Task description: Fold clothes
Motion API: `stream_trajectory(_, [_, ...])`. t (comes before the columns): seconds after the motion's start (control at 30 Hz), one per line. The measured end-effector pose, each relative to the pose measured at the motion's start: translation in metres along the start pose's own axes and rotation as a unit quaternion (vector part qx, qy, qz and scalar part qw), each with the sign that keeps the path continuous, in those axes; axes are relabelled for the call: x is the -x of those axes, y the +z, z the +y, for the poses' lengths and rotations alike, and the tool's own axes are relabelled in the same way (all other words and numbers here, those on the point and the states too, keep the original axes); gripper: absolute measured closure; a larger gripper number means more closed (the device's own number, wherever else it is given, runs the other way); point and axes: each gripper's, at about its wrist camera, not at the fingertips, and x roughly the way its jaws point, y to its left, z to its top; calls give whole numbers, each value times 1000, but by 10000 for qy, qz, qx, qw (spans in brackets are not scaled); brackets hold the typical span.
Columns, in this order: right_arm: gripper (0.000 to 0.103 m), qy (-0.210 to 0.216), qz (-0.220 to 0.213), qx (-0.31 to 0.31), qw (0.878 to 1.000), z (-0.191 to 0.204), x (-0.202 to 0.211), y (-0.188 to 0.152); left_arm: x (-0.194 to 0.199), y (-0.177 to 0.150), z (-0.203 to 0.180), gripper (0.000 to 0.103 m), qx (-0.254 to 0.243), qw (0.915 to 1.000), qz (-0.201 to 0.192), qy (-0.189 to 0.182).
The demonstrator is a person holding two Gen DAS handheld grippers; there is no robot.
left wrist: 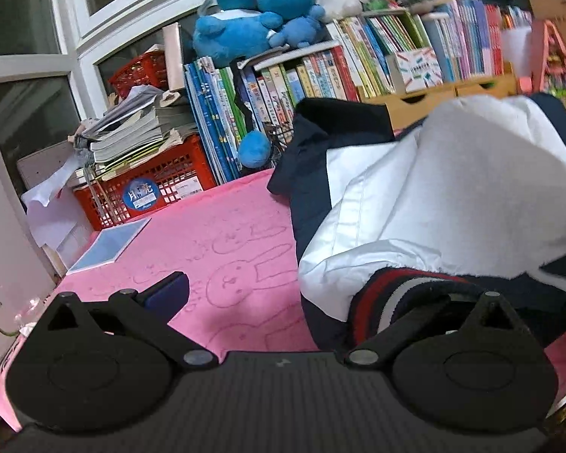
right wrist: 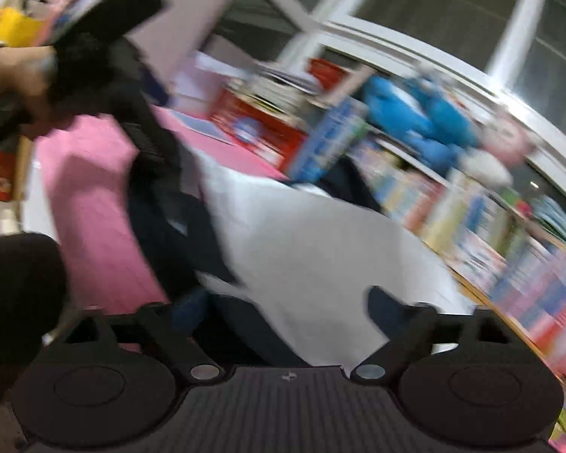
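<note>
White-and-navy jacket (left wrist: 426, 204) with a red, white and navy striped knit cuff (left wrist: 392, 298) lies bunched on the pink rabbit-print blanket (left wrist: 222, 241), before shelves of picture books (left wrist: 320, 79). Left gripper (left wrist: 294, 294) stands open, its right finger buried in the cuff. Right gripper (right wrist: 286, 309), badly blurred, straddles the jacket's white panel with fingers apart; no grip can be made out.

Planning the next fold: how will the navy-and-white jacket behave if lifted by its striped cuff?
Probably floppy: the jacket lies in soft mounds and creases on the pink blanket, so it should drape and trail. Its white panels look smooth, perhaps slippery. The ribbed striped cuff looks thicker, likely the surer place to grip.
</note>
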Motion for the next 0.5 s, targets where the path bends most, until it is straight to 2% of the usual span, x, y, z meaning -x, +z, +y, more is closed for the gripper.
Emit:
stream_trajectory(0.03, [48,60,1,77,10000,8,-8,5,1,1,1,0,35,10000,-19,-7])
stream_trajectory(0.07, [54,117,6,154,9998,16,-15,9,2,2,3,0,57,10000,-45,-4])
stream_trajectory(0.13, [79,54,50,234,9997,21,-28,14,3,3,4,0,30,9999,-85,67])
stream_trajectory(0.17, [82,-83,81,200,9997,20,-32,16,2,1,4,0,-46,9999,-81,124])
stream_trajectory(0.27, [82,-397,111,-133,9991,-8,-30,14,-4,-8,1,0,-223,9997,75,67])
stream_trajectory(0.4, [79,-918,433,-69,9948,-39,-15,-3,-6,-18,-1,0,-357,9992,177,106])
stream_trajectory(0.47, [78,-1179,715,30,9904,-51,-3,-18,-5,-19,1,0,-409,9984,202,321])
stream_trajectory(0.5, [83,-1413,849,97,9863,-56,2,-26,-3,-19,4,0,-413,9979,217,440])
